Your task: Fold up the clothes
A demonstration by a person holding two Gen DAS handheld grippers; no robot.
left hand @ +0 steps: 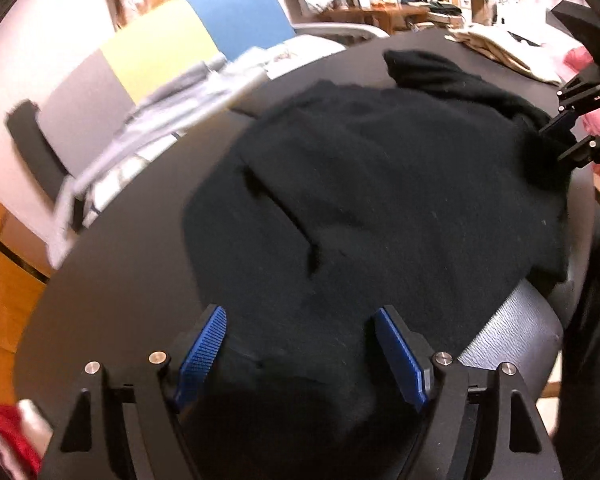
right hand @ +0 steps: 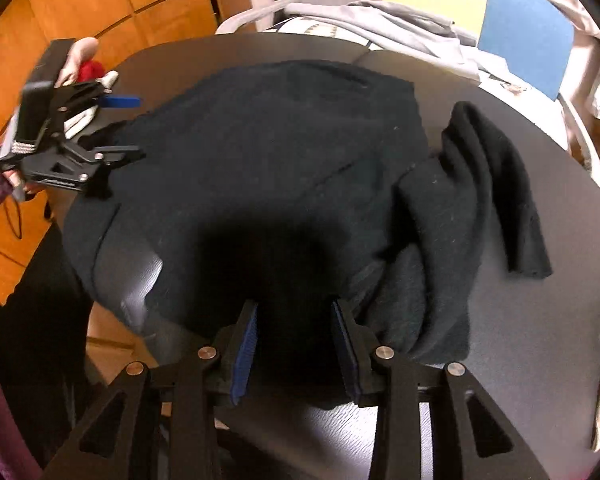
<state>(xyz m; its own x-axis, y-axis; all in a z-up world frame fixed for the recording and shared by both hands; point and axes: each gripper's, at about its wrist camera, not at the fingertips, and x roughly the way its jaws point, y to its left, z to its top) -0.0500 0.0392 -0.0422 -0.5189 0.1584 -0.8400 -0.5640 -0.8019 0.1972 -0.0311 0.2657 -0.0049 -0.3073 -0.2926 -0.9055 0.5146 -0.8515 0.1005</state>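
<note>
both hand-held grippers gape over the black sweater (left hand: 380,184); only the right view shows its sleeve (right hand: 496,184) whole.

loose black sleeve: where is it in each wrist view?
Left wrist: the sleeve is upper right, running toward the right tool.
Right wrist: the sleeve is right of centre, draped on the round table.
Shared landmark: blue panel.

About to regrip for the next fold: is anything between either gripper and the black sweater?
Nothing visible. The left gripper and right gripper both sit open right over the black sweater, with only its cloth between their fingers.
</note>
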